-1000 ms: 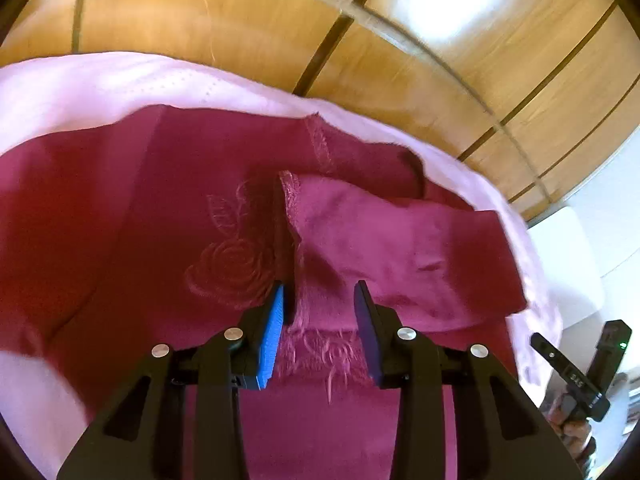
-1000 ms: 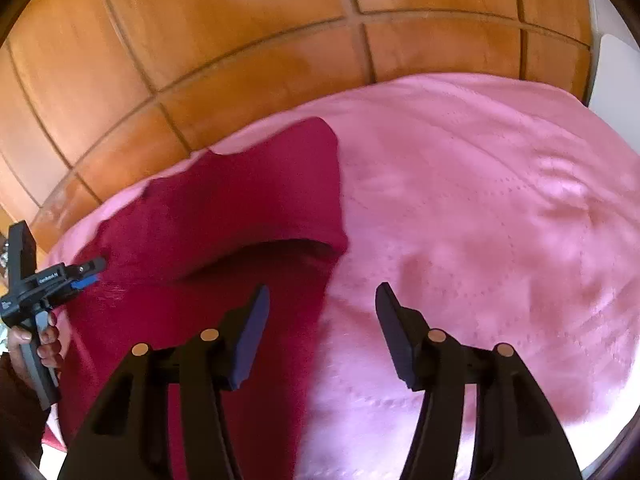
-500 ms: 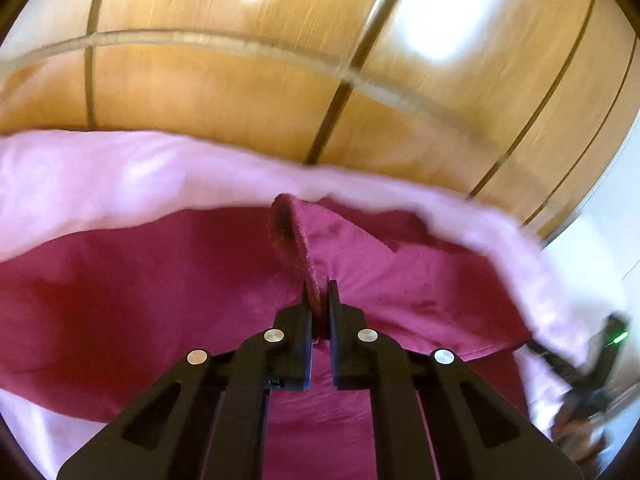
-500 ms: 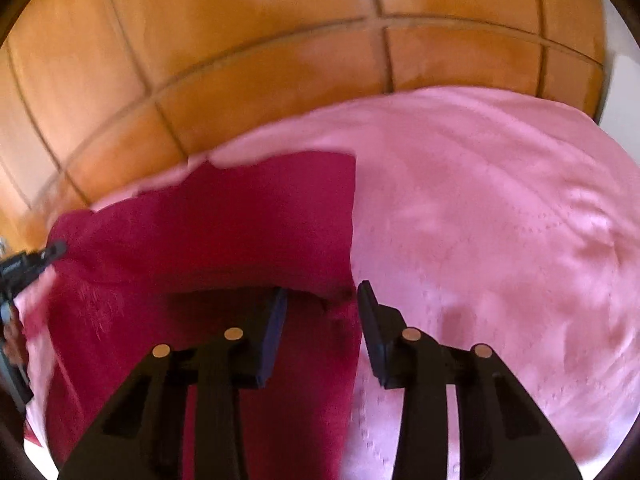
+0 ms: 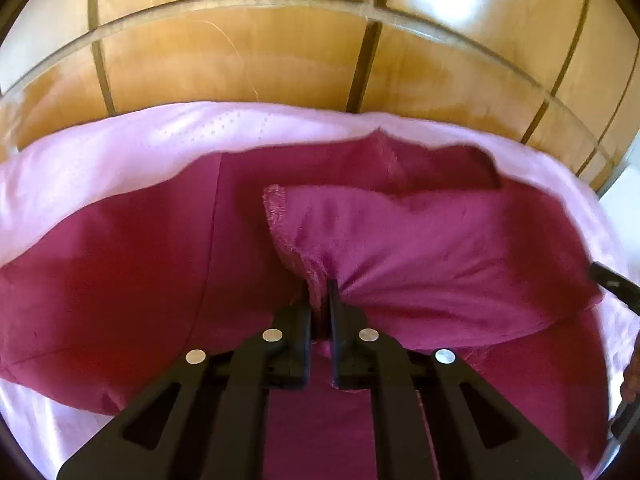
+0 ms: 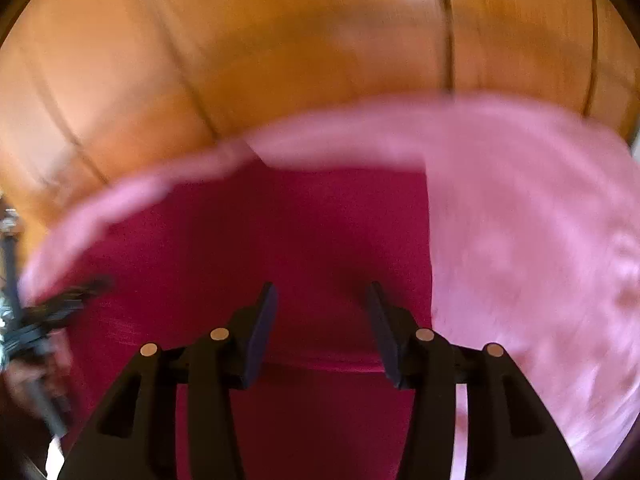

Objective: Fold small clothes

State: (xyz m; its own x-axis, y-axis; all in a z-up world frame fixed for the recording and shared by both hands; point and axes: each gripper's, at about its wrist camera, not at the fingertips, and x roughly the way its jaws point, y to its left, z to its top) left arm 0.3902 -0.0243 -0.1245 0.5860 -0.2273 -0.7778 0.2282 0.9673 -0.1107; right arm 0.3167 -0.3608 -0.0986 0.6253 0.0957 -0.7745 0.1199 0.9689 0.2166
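A dark red garment (image 5: 120,272) lies spread on a pink quilted cover (image 5: 120,152). My left gripper (image 5: 319,300) is shut on a folded-over flap of the garment (image 5: 420,248), pinching its frayed hem edge and holding it raised over the body of the cloth. In the right wrist view, which is blurred, the garment (image 6: 280,232) fills the middle and my right gripper (image 6: 322,308) is open just above its near fold, with nothing between the fingers.
A wooden panelled headboard (image 5: 240,52) stands behind the cover. The pink cover (image 6: 540,240) stretches to the right of the garment. The other gripper shows at the left edge of the right view (image 6: 36,320) and the right edge of the left view (image 5: 616,284).
My left gripper closed on the flap's hem and has lifted it. My right gripper moved left over the garment, narrowed, then opened wider; its view is now motion-blurred.
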